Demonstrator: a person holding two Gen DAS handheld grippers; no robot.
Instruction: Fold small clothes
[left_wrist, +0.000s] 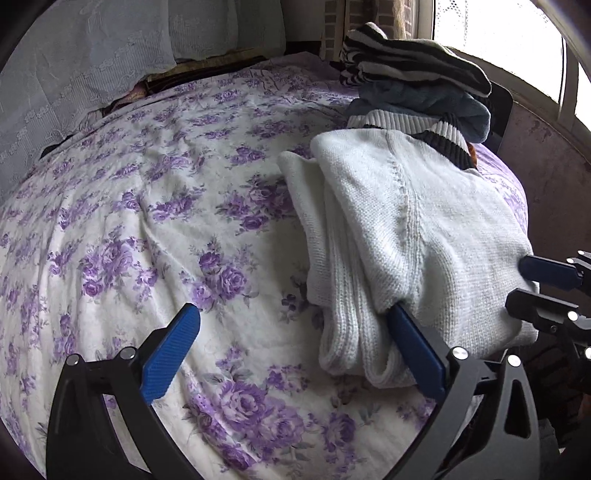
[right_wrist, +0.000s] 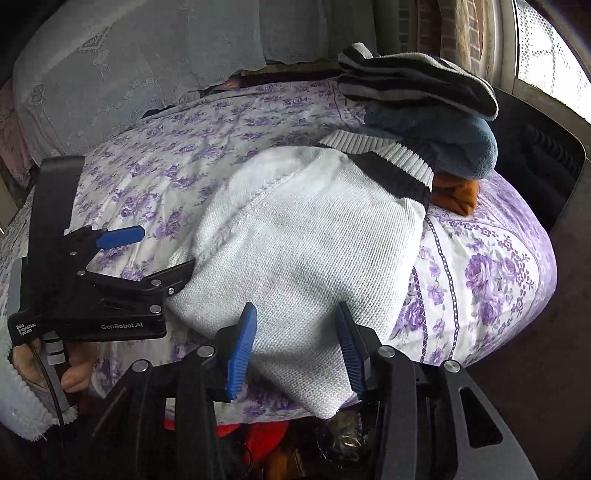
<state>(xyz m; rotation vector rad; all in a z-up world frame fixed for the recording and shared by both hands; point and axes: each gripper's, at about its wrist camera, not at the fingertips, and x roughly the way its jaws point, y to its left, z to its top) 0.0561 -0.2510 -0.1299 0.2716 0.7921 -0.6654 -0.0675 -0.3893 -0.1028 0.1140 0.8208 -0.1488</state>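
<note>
A white knit sweater (left_wrist: 417, 229) lies folded on the floral bedspread (left_wrist: 147, 206), its dark-and-white striped hem toward the far side. It also shows in the right wrist view (right_wrist: 306, 251). My left gripper (left_wrist: 295, 332) is open wide; its right finger (left_wrist: 413, 343) is tucked under the sweater's near fold, its left finger (left_wrist: 170, 350) lies on the bedspread. My right gripper (right_wrist: 295, 347) is open, its two fingers straddling the sweater's near corner at the bed edge. It shows at the right edge of the left wrist view (left_wrist: 546, 288). The left gripper appears in the right wrist view (right_wrist: 155, 254).
A stack of folded clothes (left_wrist: 417, 85) sits beyond the sweater: striped black-and-white on top, blue fleece (right_wrist: 458, 147) and an orange piece (right_wrist: 458, 195) below. A lace-covered headboard cushion (left_wrist: 81, 74) lies far left. The bed edge (right_wrist: 517, 295) drops off at right. A window (left_wrist: 498, 40) lies beyond.
</note>
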